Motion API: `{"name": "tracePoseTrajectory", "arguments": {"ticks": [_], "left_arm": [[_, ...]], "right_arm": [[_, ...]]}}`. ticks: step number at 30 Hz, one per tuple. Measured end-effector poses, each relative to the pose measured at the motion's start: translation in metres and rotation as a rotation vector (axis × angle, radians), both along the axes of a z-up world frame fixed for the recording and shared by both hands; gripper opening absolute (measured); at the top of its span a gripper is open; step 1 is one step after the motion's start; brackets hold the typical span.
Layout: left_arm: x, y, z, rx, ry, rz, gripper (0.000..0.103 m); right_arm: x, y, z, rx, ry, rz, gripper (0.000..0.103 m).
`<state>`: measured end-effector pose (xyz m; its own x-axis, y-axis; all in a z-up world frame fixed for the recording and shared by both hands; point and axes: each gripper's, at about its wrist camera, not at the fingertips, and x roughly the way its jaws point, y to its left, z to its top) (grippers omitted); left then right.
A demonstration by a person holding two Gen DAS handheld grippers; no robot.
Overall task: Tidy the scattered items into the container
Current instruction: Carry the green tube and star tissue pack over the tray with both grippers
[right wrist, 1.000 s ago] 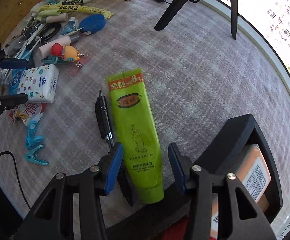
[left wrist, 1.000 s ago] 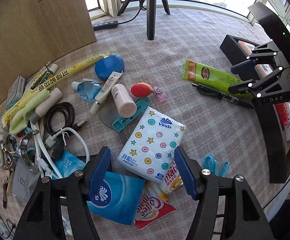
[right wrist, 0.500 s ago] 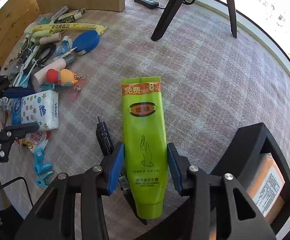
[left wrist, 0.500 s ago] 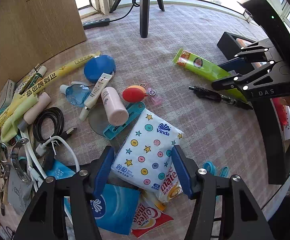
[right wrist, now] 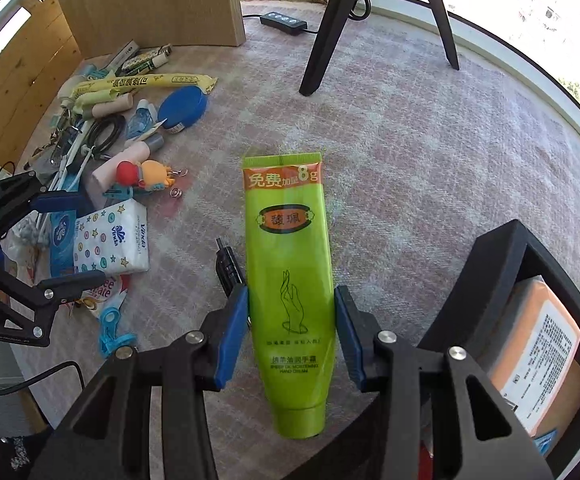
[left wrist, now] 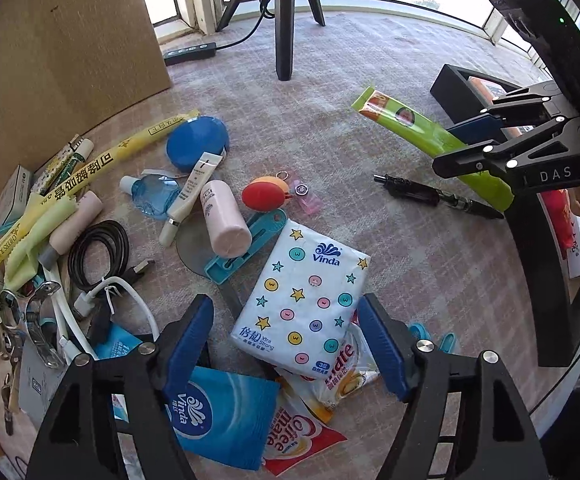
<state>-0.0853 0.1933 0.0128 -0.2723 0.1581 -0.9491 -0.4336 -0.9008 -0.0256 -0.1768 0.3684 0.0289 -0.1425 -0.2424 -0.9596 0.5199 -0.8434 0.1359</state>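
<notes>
My right gripper (right wrist: 291,334) is shut on a green hand cream tube (right wrist: 290,264) and holds it lifted, its far end tilted up off the cloth; the tube also shows in the left wrist view (left wrist: 421,136). The black container (right wrist: 505,280) stands at the right with an orange box (right wrist: 537,356) inside. My left gripper (left wrist: 286,344) is open, its fingers either side of a white Vinda tissue pack (left wrist: 301,300) with stars and dots. The pack lies on the cloth partly over a Coffee-mate sachet (left wrist: 301,436).
A black pen (left wrist: 429,196) lies by the tube. At left lies a heap: blue tissue pack (left wrist: 218,420), pink bottle (left wrist: 224,218), red-orange keychain toy (left wrist: 266,196), blue round case (left wrist: 198,142), black cable coil (left wrist: 98,248), yellow packets. Tripod leg (left wrist: 284,20) and wooden panel (left wrist: 50,40) stand behind.
My right gripper has closed on the green tube and lifted it off the cloth. My left gripper has come closer over the white tissue pack, still open.
</notes>
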Motion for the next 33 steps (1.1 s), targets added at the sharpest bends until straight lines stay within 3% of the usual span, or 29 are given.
{"name": "tracePoseTrajectory", "arguments": {"ticks": [1,3,10,20,27,33], "left_arm": [[0.001,0.005,-0.003,-0.023,0.004,-0.017,0.072],[0.001,0.01,-0.009,-0.063,0.002,-0.027,0.058],[-0.001,0.008,0.01,-0.016,0.025,-0.002,0.05],[-0.003,0.046,0.074,0.119,0.089,-0.012,0.049],[0.02,0.104,0.111,0.21,0.131,-0.136,0.049],[0.048,0.162,0.126,0.292,0.125,-0.259,0.049]], "right_arm": [[-0.001,-0.002,-0.002,0.005,0.001,0.002,0.042],[0.0,-0.003,-0.004,0.012,0.004,-0.002,0.042],[0.0,0.007,0.008,-0.026,0.02,-0.039,0.042],[0.018,0.04,0.05,-0.132,0.07,-0.122,0.042],[0.034,0.097,0.078,-0.165,0.12,-0.248,0.042],[0.05,0.171,0.091,-0.127,0.159,-0.392,0.042]]}}
